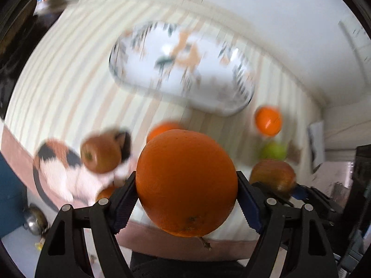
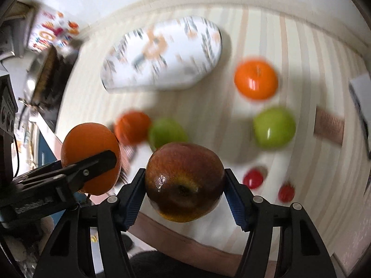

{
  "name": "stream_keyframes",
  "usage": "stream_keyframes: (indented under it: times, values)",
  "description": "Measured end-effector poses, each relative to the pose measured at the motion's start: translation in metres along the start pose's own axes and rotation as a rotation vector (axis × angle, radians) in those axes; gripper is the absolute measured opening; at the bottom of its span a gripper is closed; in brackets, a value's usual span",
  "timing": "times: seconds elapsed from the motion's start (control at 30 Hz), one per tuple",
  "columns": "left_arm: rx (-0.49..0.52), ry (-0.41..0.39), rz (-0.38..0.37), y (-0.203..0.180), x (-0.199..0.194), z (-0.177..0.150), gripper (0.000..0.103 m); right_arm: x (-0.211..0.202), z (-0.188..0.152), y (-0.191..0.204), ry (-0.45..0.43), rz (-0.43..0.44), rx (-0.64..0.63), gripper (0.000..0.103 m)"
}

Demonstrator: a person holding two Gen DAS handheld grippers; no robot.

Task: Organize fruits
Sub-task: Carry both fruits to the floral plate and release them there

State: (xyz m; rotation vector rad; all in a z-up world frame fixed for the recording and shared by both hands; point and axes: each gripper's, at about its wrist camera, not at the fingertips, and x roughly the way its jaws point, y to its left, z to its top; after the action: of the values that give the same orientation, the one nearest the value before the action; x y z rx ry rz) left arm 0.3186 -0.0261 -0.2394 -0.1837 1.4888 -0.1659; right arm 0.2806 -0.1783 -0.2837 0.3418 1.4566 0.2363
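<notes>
My left gripper (image 1: 186, 185) is shut on a large orange (image 1: 185, 162), with both blue pads pressed to its sides above the striped table. In the right wrist view the same orange (image 2: 80, 143) hangs at the left in the left gripper (image 2: 92, 162). A dark red apple (image 2: 184, 181) sits between the pads of my right gripper (image 2: 184, 183), which is shut on it. From the left wrist, that apple (image 1: 272, 176) shows at the lower right. An oval patterned plate (image 1: 162, 78) (image 2: 176, 74) lies beyond both, with nothing on it.
On the striped cloth (image 2: 266, 34) lie an orange (image 2: 256, 80), a green apple (image 2: 274, 127), another green apple (image 2: 167, 133), an orange (image 2: 132, 131) and two small red fruits (image 2: 254, 178). A brown-red apple (image 1: 100, 153) and a calico shape (image 1: 58, 169) are at the left.
</notes>
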Motion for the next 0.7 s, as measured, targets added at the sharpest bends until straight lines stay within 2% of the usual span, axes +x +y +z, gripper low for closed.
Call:
stream_keyframes:
  times: [0.07, 0.1, 0.27, 0.43, 0.5, 0.7]
  values:
    - [0.01, -0.035, -0.012, 0.001, -0.01, 0.024, 0.078, -0.008, 0.022, 0.007, -0.033, -0.002, -0.016, 0.067]
    - [0.017, -0.048, -0.01, 0.003, -0.014, 0.046, 0.078, -0.01, 0.036, 0.011, -0.056, -0.011, -0.027, 0.067]
    - [0.02, -0.051, 0.043, 0.01, 0.006, 0.115, 0.078, 0.012, 0.108, 0.023, -0.101, -0.069, -0.08, 0.067]
    - [0.025, 0.053, 0.085, 0.023, 0.049, 0.17, 0.078, 0.062, 0.166, 0.038, -0.043, -0.114, -0.122, 0.067]
    - [0.024, 0.09, 0.097, 0.026, 0.064, 0.183, 0.078, 0.081, 0.183, 0.04, -0.012, -0.121, -0.128, 0.067]
    - [0.024, 0.159, 0.121, 0.037, 0.099, 0.205, 0.078, 0.119, 0.204, 0.04, 0.042, -0.152, -0.15, 0.067]
